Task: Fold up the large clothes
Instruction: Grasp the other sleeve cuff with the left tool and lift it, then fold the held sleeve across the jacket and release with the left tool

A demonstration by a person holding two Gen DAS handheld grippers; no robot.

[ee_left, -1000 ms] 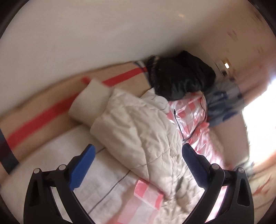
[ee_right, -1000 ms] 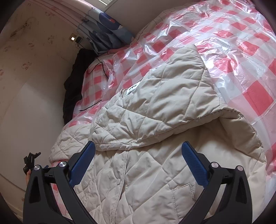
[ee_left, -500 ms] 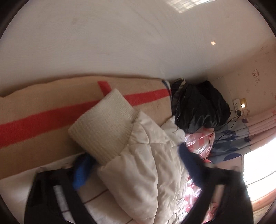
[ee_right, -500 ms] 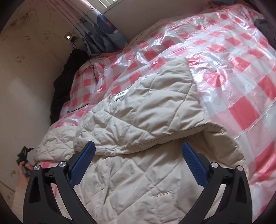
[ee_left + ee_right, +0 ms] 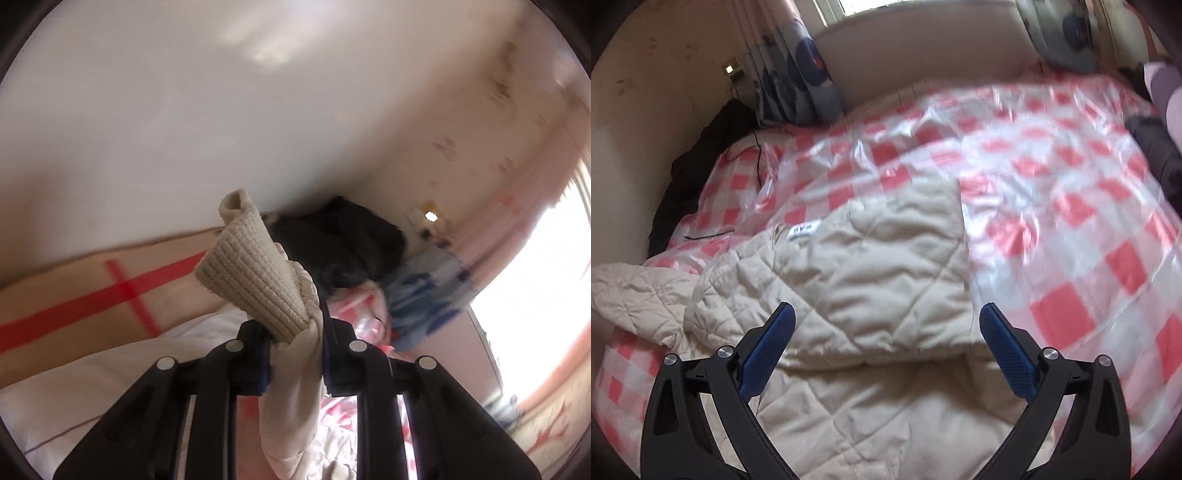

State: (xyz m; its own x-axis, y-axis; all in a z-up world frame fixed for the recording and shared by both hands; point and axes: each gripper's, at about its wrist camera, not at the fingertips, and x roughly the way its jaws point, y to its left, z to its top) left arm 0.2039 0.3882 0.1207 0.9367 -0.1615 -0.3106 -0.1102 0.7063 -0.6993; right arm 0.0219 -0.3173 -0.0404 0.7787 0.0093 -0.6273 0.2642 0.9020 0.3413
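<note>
One ribbed knit cuff (image 5: 255,284) on puffy quilted jacket (image 5: 871,266)

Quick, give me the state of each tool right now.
Left tool: its jaws have just been closing and are now shut on the jacket sleeve, just below its ribbed cuff.
Right tool: open, holding nothing, above the quilted jacket.

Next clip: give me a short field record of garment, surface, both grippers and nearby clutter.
garment: cream quilted jacket, partly folded over itself
surface: bed under clear plastic over red-and-white check cover
left gripper: jaws have just been closing, now clamped on the jacket's sleeve just below the ribbed knit cuff, sleeve raised
right gripper: jaws open, above the jacket, holding nothing
clutter: black clothing heap by the wall
</note>
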